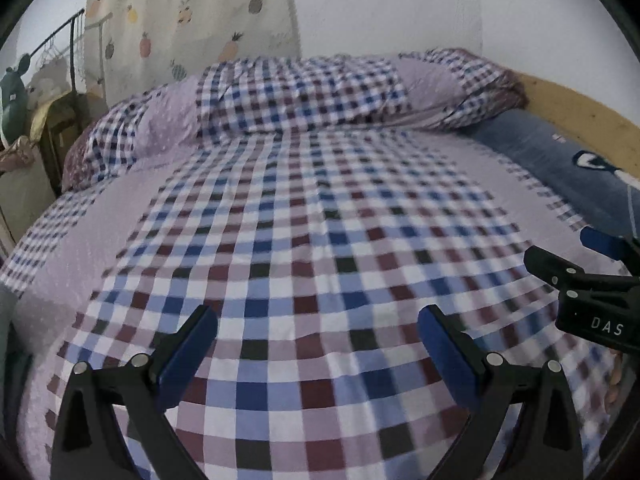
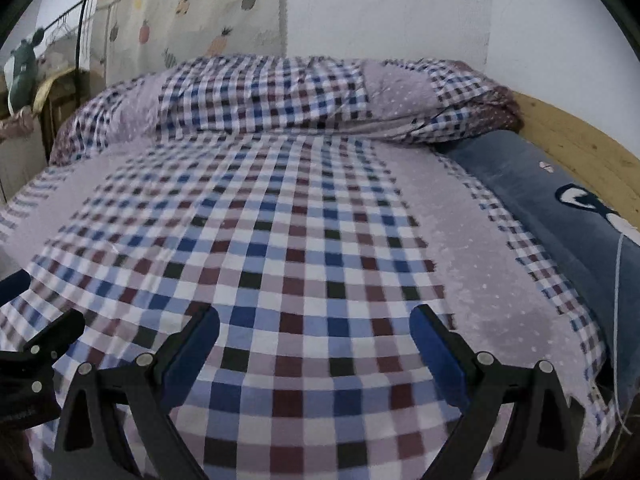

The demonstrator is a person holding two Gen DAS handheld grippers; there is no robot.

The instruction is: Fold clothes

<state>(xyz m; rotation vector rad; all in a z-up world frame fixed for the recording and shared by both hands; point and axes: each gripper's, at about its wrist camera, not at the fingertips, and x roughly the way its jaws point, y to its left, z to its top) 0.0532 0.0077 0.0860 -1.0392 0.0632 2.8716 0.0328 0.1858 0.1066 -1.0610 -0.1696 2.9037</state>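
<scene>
Your left gripper (image 1: 318,330) sits at the bottom of its frame with its blue-padded fingers (image 1: 188,354) spread wide and nothing between them, hovering over the checked sheet (image 1: 304,240). Your right gripper (image 2: 316,330) is just as wide apart and empty at the bottom of its own frame; in the left wrist view it also pokes in at the right edge. Beyond both, the sheet covers the bed (image 2: 580,144) through the middle of each picture, flat and bare of any garment, so you cannot tell where the clothes to fold are. Farther up, a rolled checked quilt (image 1: 304,96) lies across the frame, with a dark blue pillow (image 2: 560,200) along the right side. At the upper left hangs a fruit-print curtain (image 1: 192,12), beside a black clothes rack (image 1: 72,40).
</scene>
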